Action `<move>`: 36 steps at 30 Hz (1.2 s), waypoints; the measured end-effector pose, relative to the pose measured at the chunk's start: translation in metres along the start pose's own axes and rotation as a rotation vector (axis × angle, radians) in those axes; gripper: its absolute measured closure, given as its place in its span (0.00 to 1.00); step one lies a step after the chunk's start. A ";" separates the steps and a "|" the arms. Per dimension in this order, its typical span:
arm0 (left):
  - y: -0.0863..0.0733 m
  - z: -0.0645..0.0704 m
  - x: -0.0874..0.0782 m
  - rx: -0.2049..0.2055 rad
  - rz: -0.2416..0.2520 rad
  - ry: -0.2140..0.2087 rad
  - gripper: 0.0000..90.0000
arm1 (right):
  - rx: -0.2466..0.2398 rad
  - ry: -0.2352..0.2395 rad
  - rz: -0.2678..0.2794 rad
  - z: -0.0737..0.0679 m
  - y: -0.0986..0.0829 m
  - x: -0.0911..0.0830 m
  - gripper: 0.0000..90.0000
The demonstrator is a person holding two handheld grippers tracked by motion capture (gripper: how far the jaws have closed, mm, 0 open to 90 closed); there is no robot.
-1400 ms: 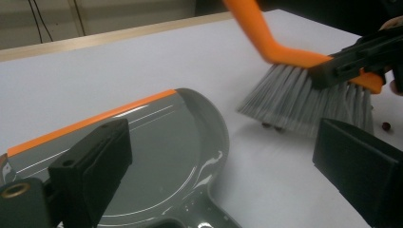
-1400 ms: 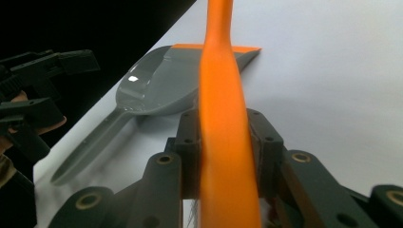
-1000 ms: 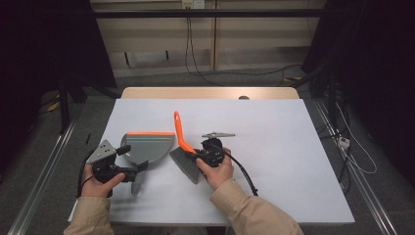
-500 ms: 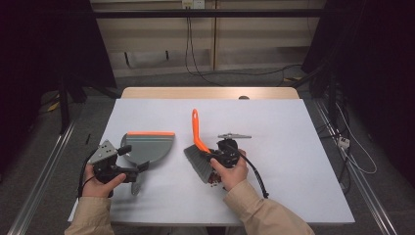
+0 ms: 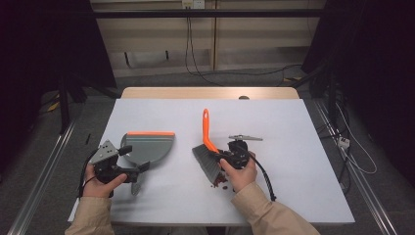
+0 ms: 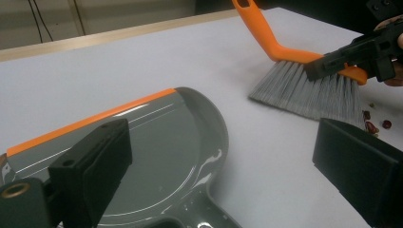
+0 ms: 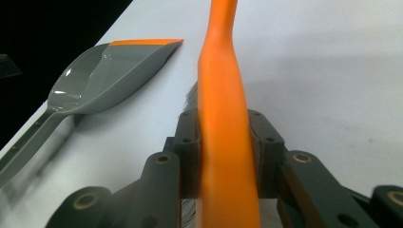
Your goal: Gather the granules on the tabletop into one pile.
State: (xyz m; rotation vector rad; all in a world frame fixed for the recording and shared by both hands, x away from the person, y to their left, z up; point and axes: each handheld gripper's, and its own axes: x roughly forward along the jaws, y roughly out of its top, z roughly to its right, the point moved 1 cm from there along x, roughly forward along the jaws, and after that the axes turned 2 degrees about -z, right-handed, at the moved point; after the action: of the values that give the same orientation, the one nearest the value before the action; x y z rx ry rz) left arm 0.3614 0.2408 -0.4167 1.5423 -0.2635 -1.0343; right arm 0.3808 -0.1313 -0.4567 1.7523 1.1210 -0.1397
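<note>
Brush (image 5: 209, 147): moved right, away from the dustpan (image 5: 147, 148), now by crumbs (image 5: 220, 182).
Right gripper (image 5: 234, 155): fingers clamp brush.
Left gripper (image 5: 128, 171): fingers wide, empty.
Next: likely sweeping.

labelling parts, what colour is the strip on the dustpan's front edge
Orange, on the grey dustpan; clearest in the left gripper view.

The right gripper (image 7: 223, 190) has its jaws clamped on the brush's orange handle (image 7: 223, 118); a grey dustpan (image 7: 109, 76) lies at ten o'clock on the white worktop (image 7: 332, 71).
</note>
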 end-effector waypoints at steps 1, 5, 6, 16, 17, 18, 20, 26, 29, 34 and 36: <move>0.000 0.000 0.000 0.000 0.000 -0.002 0.06 | 0.002 0.002 0.000 0.000 0.000 -0.001 0.78; 0.000 0.000 0.001 -0.002 -0.004 -0.002 0.06 | 0.025 0.028 0.013 0.002 0.000 -0.002 0.78; 0.000 0.000 0.001 -0.002 -0.005 -0.003 0.06 | 0.031 0.033 0.016 0.001 0.000 -0.001 0.78; 0.000 -0.001 0.001 -0.004 -0.001 -0.003 0.06 | -0.003 0.141 0.035 -0.015 0.012 0.000 0.79; 0.000 -0.001 0.001 -0.006 0.001 -0.002 0.06 | -0.016 0.152 0.039 -0.017 0.015 -0.001 0.79; 0.000 -0.001 0.001 -0.002 0.000 -0.001 0.06 | -0.031 0.149 0.044 -0.017 0.019 -0.002 0.79; 0.000 -0.002 0.000 -0.005 -0.001 0.000 0.06 | -0.077 0.151 0.058 -0.016 0.028 -0.005 0.79; 0.000 -0.002 0.001 -0.008 -0.002 -0.001 0.06 | -0.330 0.108 0.078 -0.007 0.050 -0.009 0.79; 0.000 -0.003 0.000 -0.007 -0.002 0.002 0.06 | -0.485 0.097 0.061 -0.002 0.053 -0.005 0.79; -0.001 -0.003 0.001 -0.009 -0.004 0.004 0.06 | -0.655 0.073 0.033 0.007 0.053 0.007 0.79; -0.001 -0.003 0.001 -0.009 -0.007 0.004 0.06 | -0.728 0.065 0.029 0.007 0.054 0.011 0.79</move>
State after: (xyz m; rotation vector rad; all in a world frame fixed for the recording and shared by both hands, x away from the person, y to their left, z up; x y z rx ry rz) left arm 0.3640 0.2428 -0.4185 1.5380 -0.2506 -1.0361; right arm 0.4292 -0.1333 -0.4302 1.1220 1.0188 0.3132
